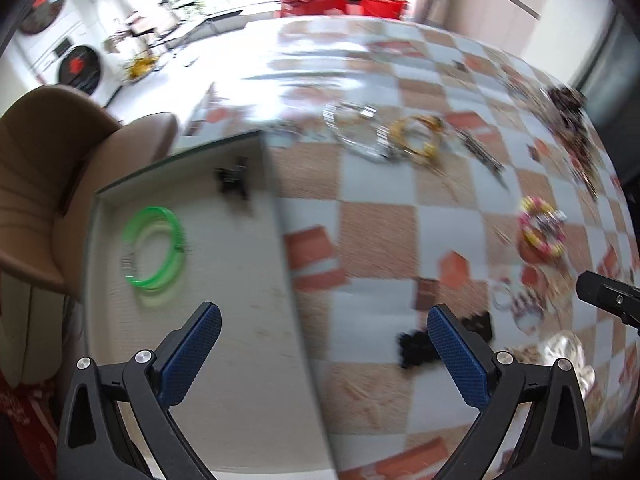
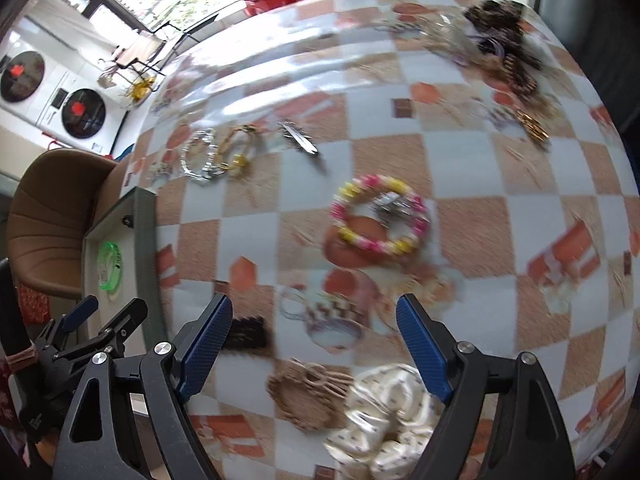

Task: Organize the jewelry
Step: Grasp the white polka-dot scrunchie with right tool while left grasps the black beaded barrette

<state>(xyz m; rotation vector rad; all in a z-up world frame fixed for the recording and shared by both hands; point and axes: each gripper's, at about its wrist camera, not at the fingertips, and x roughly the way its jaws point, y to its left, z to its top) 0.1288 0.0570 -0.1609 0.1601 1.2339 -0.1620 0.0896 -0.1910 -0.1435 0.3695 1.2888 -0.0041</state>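
A shallow grey tray [image 1: 240,280] holds a green bangle [image 1: 154,252] and a small black clip [image 1: 232,180]. My left gripper [image 1: 324,356] hangs open over the tray's right edge with nothing between its fingers. Jewelry lies loose on the checkered tablecloth: a pink and yellow bead bracelet [image 2: 380,216], a silver bracelet [image 2: 200,156], a gold bracelet [image 2: 240,148] and a silver hair clip [image 2: 300,140]. My right gripper [image 2: 316,344] stands open above the cloth, empty. A brown woven piece [image 2: 308,396] and a cream scrunchie [image 2: 384,420] lie just below it.
A dark pile of hair accessories [image 2: 504,40] sits at the table's far right. A dark brown comb-like piece [image 2: 246,332] lies by my right gripper's left finger. A tan chair [image 1: 52,184] stands left of the tray. Washing machines [image 2: 60,92] line the far wall.
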